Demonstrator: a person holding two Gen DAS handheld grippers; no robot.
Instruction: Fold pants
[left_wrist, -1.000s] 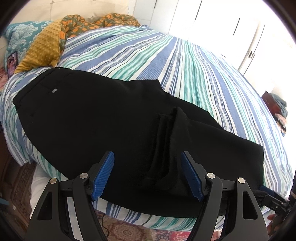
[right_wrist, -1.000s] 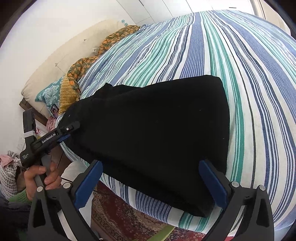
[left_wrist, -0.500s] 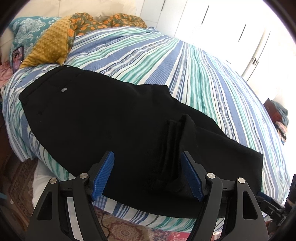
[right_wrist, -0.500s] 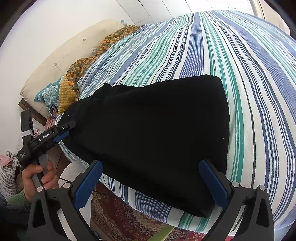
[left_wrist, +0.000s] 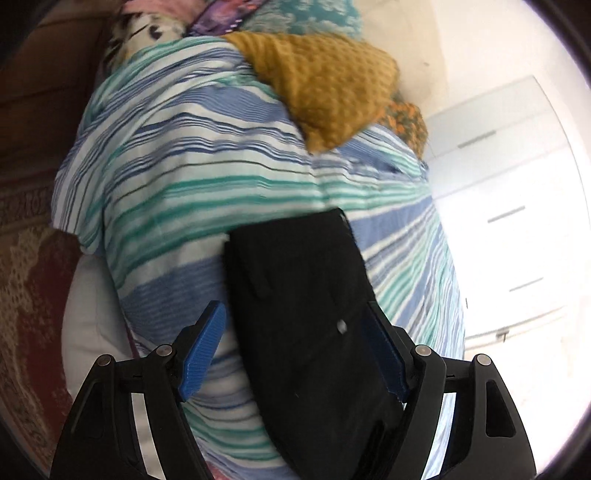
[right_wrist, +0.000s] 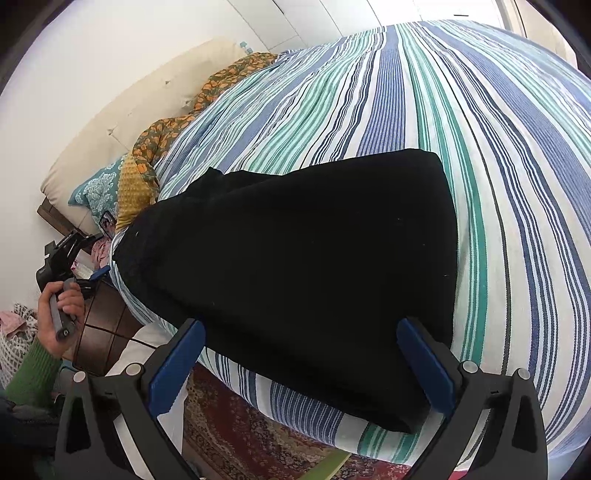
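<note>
Black pants (right_wrist: 314, 266) lie flat along the near edge of a striped bedcover (right_wrist: 461, 129). In the right wrist view my right gripper (right_wrist: 301, 325) is open, its blue fingers either side of the pants' near end and holding nothing. At the far left of that view a hand (right_wrist: 59, 306) in a green sleeve holds my left gripper (right_wrist: 74, 254) beside the pants' other end. The left wrist view is blurred and rolled. There the pants' waistband end (left_wrist: 303, 295) lies below and between the fingers of my open left gripper (left_wrist: 293, 310), and its pads are not pressing the cloth.
A mustard pillow (left_wrist: 325, 85) and teal and orange patterned pillows (right_wrist: 96, 192) lie at the head of the bed. A dark wooden bedside unit (right_wrist: 103, 321) stands by the bed corner. A patterned rug (right_wrist: 258, 424) covers the floor. White wardrobe doors (left_wrist: 498, 221) stand beyond the bed.
My left gripper has swung left along the bed edge to the pants' waistband end and rolled sideways. Its jaws stay open. My right gripper and the pants have not moved.
</note>
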